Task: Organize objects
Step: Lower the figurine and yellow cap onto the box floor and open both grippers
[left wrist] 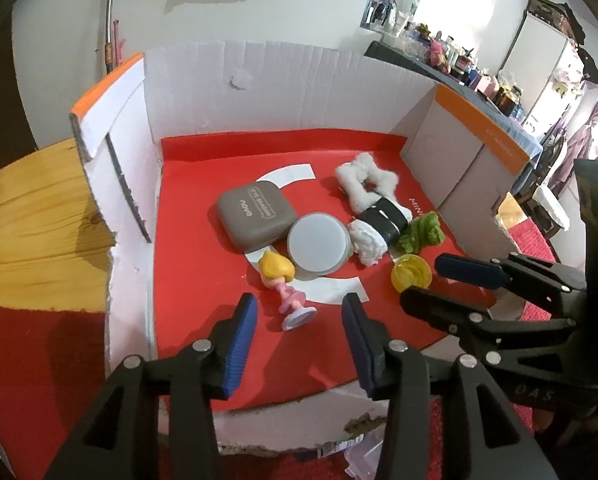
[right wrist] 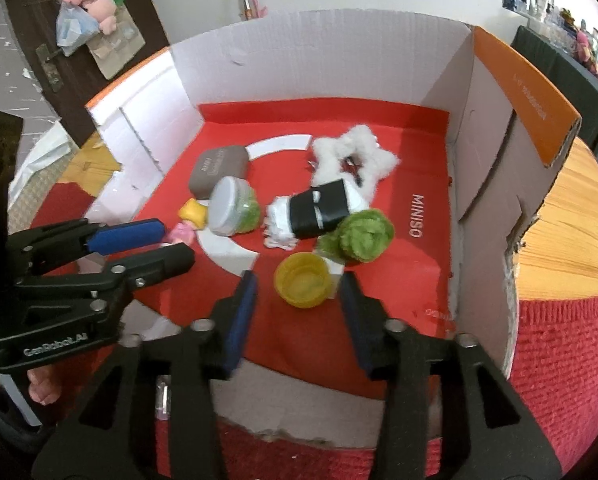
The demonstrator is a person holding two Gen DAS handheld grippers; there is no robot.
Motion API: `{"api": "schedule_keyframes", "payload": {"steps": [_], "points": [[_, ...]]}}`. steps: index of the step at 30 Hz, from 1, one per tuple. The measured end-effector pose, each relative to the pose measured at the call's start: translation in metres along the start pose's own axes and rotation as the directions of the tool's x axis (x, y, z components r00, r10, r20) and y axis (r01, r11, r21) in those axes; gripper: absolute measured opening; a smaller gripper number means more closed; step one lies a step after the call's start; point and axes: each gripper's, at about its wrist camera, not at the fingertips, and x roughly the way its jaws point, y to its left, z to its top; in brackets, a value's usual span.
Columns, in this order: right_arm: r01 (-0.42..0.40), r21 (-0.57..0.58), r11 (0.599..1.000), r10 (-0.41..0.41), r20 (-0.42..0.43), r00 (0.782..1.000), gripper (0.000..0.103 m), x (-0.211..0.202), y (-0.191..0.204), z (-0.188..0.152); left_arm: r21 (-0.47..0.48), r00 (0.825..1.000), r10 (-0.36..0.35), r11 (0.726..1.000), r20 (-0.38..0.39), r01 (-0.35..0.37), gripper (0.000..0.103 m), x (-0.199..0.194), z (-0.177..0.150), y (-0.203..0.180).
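I hold both tools at the open near edge of the cardboard box point(left wrist: 259, 80), angled down onto its red floor. My left gripper point(left wrist: 299, 322) stands parted with nothing between its pads; the small figurine point(left wrist: 287, 292) lies on its side just ahead of them, yellow head pointing away. My right gripper point(right wrist: 297, 306) is likewise parted and empty, and the yellow cap point(right wrist: 303, 280) sits just beyond its tips, hollow side up.

Judgement: the step in hand is a first pick. To do it well, I should centre each pair of pads on its item before closing, take the figurine across its narrow body rather than its round base, and keep the two tools from crossing, as they sit close together.

Count, near to far: one figurine, one yellow cap, one round grey-lidded jar point(left wrist: 319, 246), one green fuzzy piece point(right wrist: 357, 236), one black-banded white roll point(right wrist: 319, 212), one brown case point(left wrist: 255, 214), one white fluffy star point(right wrist: 351, 156). Seven items, all inside the box
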Motion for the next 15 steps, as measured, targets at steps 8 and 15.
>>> {"api": "schedule_keyframes", "payload": {"steps": [8,15], "points": [[0.005,-0.002,1.000,-0.005,0.023,1.000,0.054,-0.012,0.004,-0.004,0.001,0.999,0.016,1.000,0.034,-0.016,0.055,-0.014,-0.004,0.000],[-0.004,-0.009,1.000,0.005,0.047,0.999,0.063,-0.023,0.012,-0.010,-0.005,0.998,0.024,1.000,0.053,-0.024,0.059,-0.023,-0.007,-0.001]]}}
